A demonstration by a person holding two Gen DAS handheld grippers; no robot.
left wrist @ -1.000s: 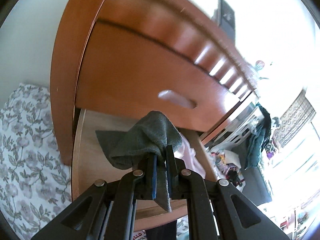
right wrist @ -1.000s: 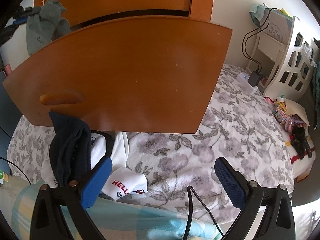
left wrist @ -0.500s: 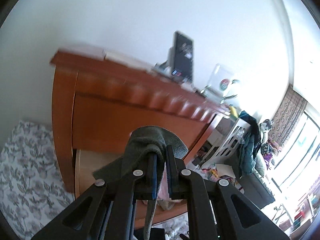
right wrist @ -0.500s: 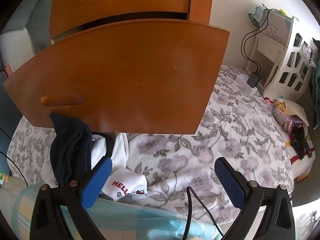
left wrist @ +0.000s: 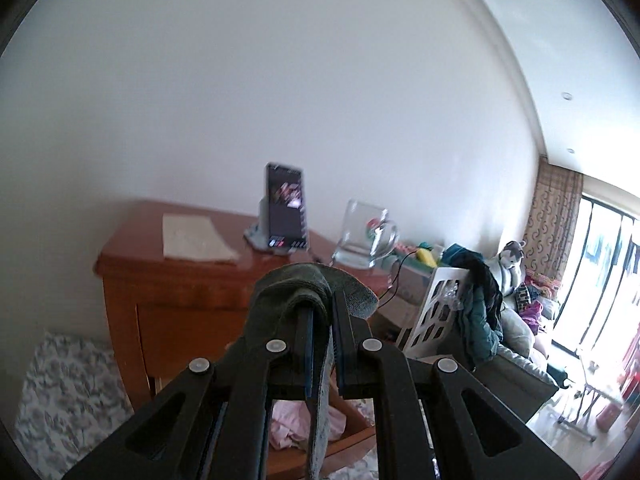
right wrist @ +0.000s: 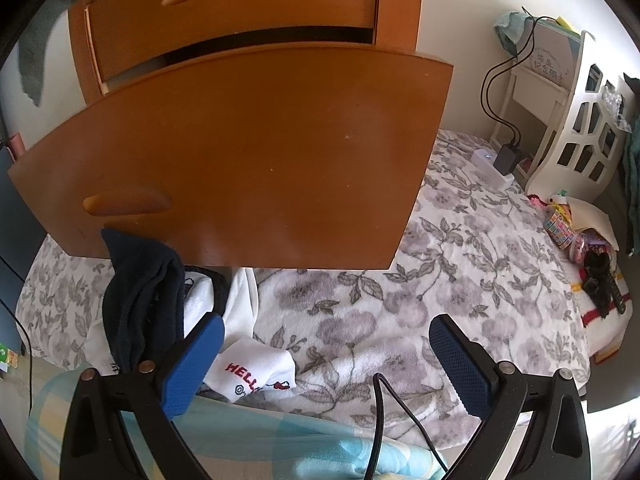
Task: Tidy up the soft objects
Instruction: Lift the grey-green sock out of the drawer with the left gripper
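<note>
My left gripper (left wrist: 322, 308) is shut on a grey-green sock (left wrist: 296, 284) that drapes over its fingers and hangs down between them. It is held high, level with the top of the wooden dresser (left wrist: 180, 292). Below it a pink garment (left wrist: 288, 428) lies in the open drawer. In the right wrist view the same sock (right wrist: 32, 64) dangles at the far left edge. My right gripper (right wrist: 325, 322) stands open and empty over the floral blanket (right wrist: 440, 280). A navy sock (right wrist: 140, 292) and a white printed sock (right wrist: 256, 372) lie by its left finger, under the open drawer front (right wrist: 260, 152).
On the dresser top stand a phone on a stand (left wrist: 285, 210), a glass mug (left wrist: 366, 236) and a paper sheet (left wrist: 194, 238). A white cut-out rack (right wrist: 576, 128), a charger (right wrist: 506, 156) and small toys (right wrist: 560, 228) sit right. A black cable (right wrist: 384, 420) runs between my right fingers.
My left gripper has risen with the grey-green sock from just above the open drawer to the height of the dresser top, and rolled. The right gripper has stayed still.
</note>
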